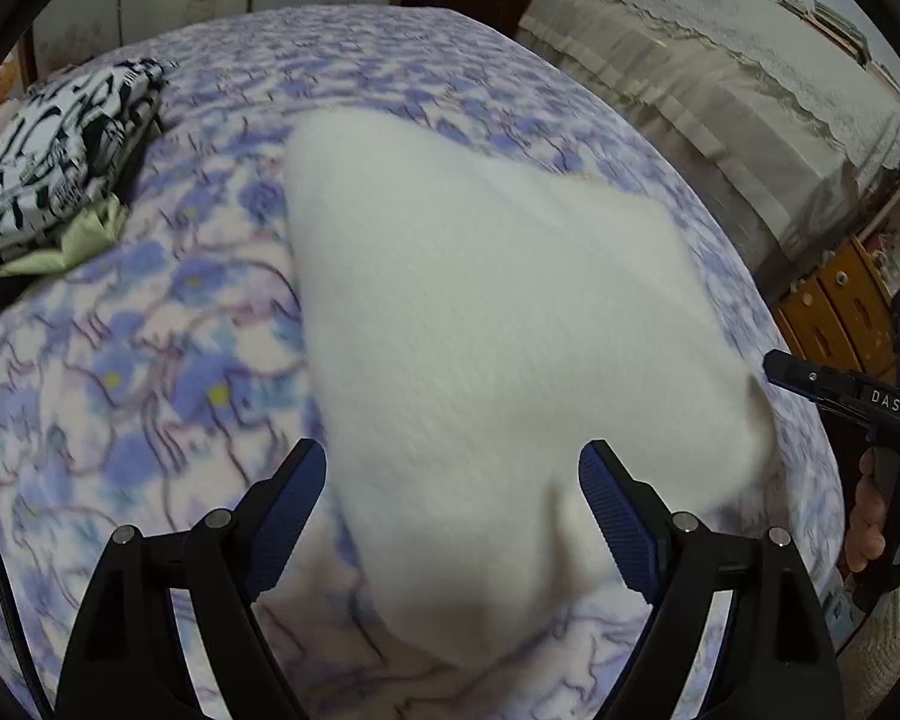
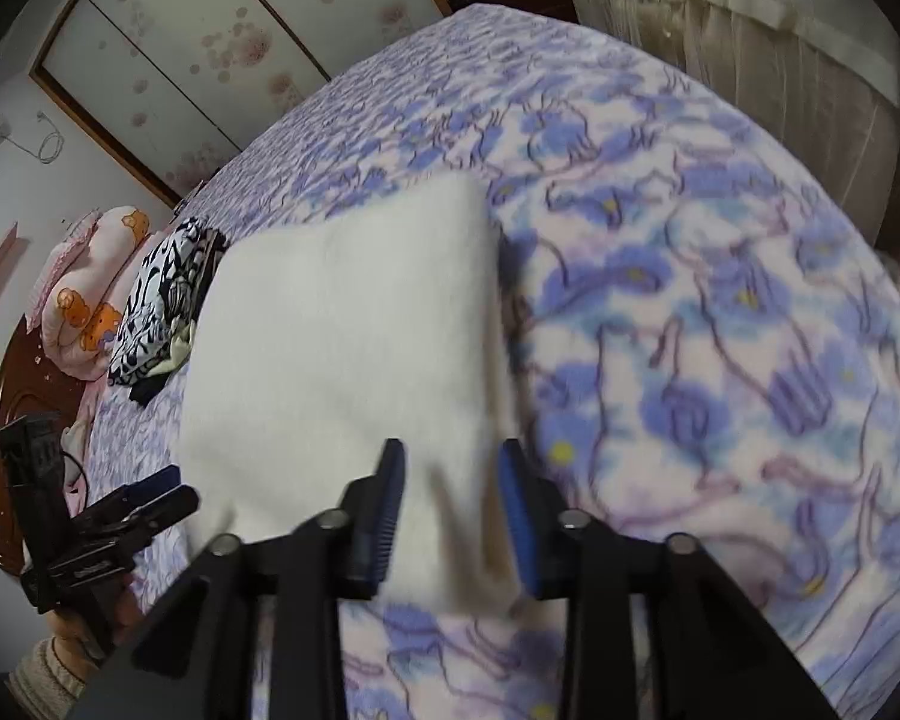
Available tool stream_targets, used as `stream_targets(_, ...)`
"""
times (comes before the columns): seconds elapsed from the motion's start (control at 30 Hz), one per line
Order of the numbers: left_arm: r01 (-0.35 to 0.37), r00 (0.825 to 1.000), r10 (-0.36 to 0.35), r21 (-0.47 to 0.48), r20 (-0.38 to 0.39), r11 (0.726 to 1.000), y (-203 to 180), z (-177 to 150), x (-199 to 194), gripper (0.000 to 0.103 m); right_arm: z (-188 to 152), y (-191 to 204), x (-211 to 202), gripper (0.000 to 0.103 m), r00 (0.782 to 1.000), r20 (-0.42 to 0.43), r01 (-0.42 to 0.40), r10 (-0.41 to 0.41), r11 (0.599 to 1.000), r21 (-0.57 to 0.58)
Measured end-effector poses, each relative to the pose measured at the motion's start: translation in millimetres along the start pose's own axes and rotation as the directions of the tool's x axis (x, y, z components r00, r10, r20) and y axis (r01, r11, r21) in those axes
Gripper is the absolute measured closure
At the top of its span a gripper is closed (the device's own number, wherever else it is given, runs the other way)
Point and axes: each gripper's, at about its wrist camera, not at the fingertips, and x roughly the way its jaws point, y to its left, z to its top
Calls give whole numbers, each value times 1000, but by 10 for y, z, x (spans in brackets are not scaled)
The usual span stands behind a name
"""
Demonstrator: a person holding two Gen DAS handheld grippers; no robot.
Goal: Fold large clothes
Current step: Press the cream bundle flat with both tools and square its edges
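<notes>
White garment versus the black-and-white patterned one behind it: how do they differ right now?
The white garment is plain and lies as a broad, flat folded block mid-bed; the black-and-white patterned garment is busy with print and makes a smaller bundle near the pillows. The white one sits between the pads of the right gripper, which do not press on it; the patterned one is clear of both grippers. Both rest on the floral bedspread.

1. Soft, even indoor light; shadows are weak and there is no strong glare.
2. Motion blur smears the bedspread (image 2: 720, 360) and the white cloth (image 1: 498, 324).
3. Fisheye bends the edges, with black corners.
</notes>
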Motion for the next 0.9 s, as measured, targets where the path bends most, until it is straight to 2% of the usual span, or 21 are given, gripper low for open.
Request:
stream_targets(0.1, -29, 999, 29, -25, -16, 999, 101, 206, 161, 18, 275, 57, 228, 67, 1000, -3, 10, -10, 1000, -5)
stream_targets(0.2, 5, 999, -9, -68, -50, 998, 186, 389, 342, 18, 497, 43, 533, 68, 999, -41, 32, -31, 999, 13)
stream_targets(0.33, -6, 998, 0, -92, -67, 996, 196, 577, 504, 17, 682, 30, 875, 68, 998, -57, 37, -36, 999, 10)
stream_targets(0.37, -9, 997, 2, -96, -72, 995, 203, 604, 532, 21, 702, 43, 916, 79, 998, -55, 42, -42, 999, -1)
stream_targets(0.43, -13, 999, 9, -80, -51, 997, 189, 634, 518, 27, 722, 118, 839, 89, 1000, 4, 25, -25, 999, -35)
stream_targets(0.5, -26, 999, 25, -38, -23, 999, 165, 603, 527, 27, 707, 129, 794, 90, 999, 50, 19, -17, 998, -58)
stream_targets(0.53, -20, 1000, 20, -32, -18, 999, 178, 585, 549, 26, 686, 81, 892, 90, 999, 20, 39, -38, 998, -45)
stream_targets(0.6, -4, 1000, 4, -45, -10, 999, 205, 571, 580, 25, 648, -13, 1048, 84, 998, -23, 62, -63, 998, -26)
stream_targets(0.63, -7, 1000, 7, -53, -5, 999, 210, 567, 573, 23, 642, -36, 1044, 78, 997, -20, 68, -68, 998, -18)
stream_targets(0.67, -10, 1000, 10, -58, -4, 998, 212, 566, 568, 23, 644, -44, 1014, 66, 996, -20, 87, -87, 996, -7)
stream_targets(0.73, -17, 1000, 17, -69, -2, 997, 211, 553, 531, 23, 633, -29, 927, 57, 994, -18, 111, -111, 994, -7)
stream_targets(0.9, -53, 999, 53, -94, 3, 994, 195, 490, 377, 23, 497, 58, 673, 56, 988, -43, 148, -149, 989, -23)
